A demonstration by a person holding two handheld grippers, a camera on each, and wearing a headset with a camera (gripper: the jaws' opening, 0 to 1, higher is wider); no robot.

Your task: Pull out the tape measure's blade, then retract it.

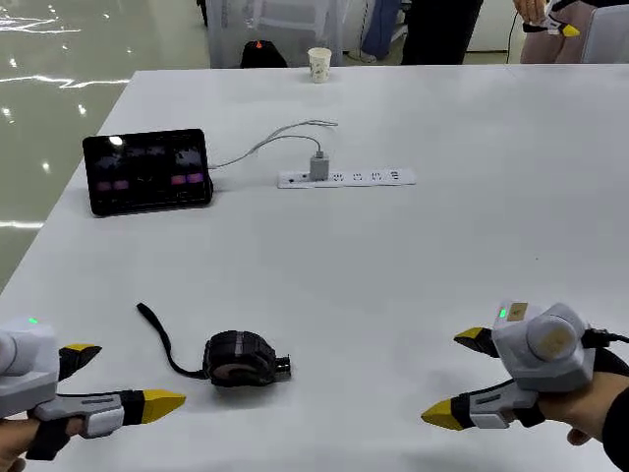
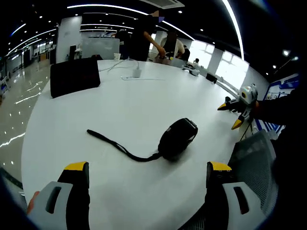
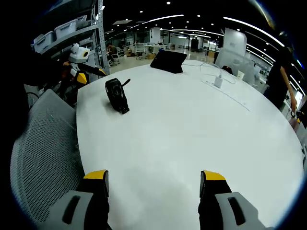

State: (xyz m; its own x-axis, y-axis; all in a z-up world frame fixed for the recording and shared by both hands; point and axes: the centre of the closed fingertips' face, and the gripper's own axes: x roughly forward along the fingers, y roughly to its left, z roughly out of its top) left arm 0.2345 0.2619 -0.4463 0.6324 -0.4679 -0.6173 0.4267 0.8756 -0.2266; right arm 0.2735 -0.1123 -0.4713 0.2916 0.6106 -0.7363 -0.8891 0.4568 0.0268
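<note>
A black tape measure (image 1: 240, 359) lies on the white table (image 1: 393, 256), its black wrist strap (image 1: 157, 334) trailing to the left and its blade tip at the right end. My left gripper (image 1: 123, 379) is open at the near left, just left of the tape measure (image 2: 177, 139), with nothing between its yellow-tipped fingers (image 2: 76, 167). At the near right my right gripper (image 1: 457, 379) stands open and empty, well apart from the tape measure (image 3: 116, 94). The left gripper view has the right gripper (image 2: 230, 115) at its right; the right gripper view has the left gripper (image 3: 88, 74) at its left.
A dark tablet (image 1: 147, 169) stands at the back left. A white power strip (image 1: 346, 178) with a charger and cable lies mid-table. A paper cup (image 1: 319, 64) sits at the far edge. People stand beyond the table. A mesh chair (image 3: 43, 153) is near the table edge.
</note>
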